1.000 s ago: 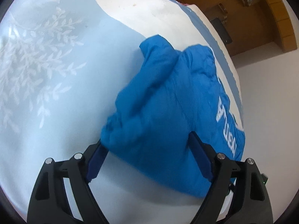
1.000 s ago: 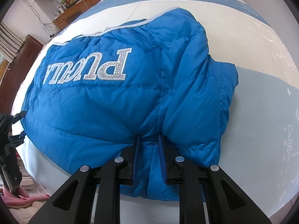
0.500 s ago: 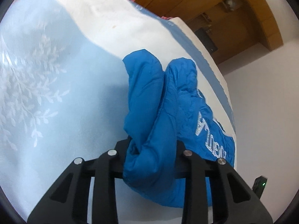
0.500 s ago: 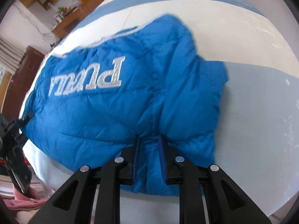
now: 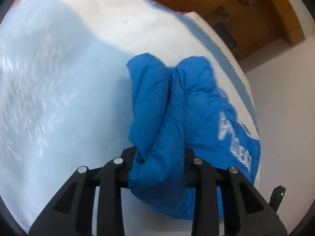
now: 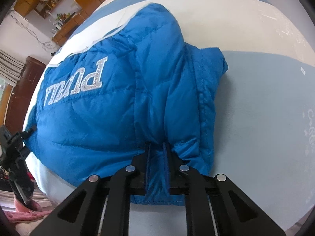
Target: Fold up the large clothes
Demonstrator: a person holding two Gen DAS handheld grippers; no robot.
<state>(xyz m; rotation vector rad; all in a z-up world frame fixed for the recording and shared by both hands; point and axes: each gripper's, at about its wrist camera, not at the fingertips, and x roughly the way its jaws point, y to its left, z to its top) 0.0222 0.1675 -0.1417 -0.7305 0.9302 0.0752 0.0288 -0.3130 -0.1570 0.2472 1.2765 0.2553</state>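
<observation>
We hold a blue padded jacket (image 6: 122, 106) on a bed (image 6: 265, 118) covered with a pale blue and white sheet. Our right gripper (image 6: 156, 157) is clamped on the near hem of the jacket: its fingers (image 6: 147, 157) have just been closing further, and a thin fold of blue cloth stands pinched between them, with the hem hanging below onto the black frame. From this view the jacket spreads away to the far left, its silver lettering (image 6: 76, 84) upside down across the back, and a sleeve or side panel lies folded along its right edge, against the light blue part of the sheet. Our left gripper (image 5: 159, 157) grips a thick bunch of the same jacket (image 5: 167, 118); its fingers have just been closing and now press on the bunched padding, which bulges up between them and hides their tips. In the left view the jacket rises from the fingers toward the far side in two puffy lobes, with blurred lettering (image 5: 232, 137) on its right part, near the right edge of the bed. The sheet (image 5: 59, 98) to the left bears a faint white leaf pattern. Wooden cabinets (image 5: 226, 4) stand beyond the far end of the bed, and in the right view a dark wooden door (image 6: 21, 90) shows at the far left.
</observation>
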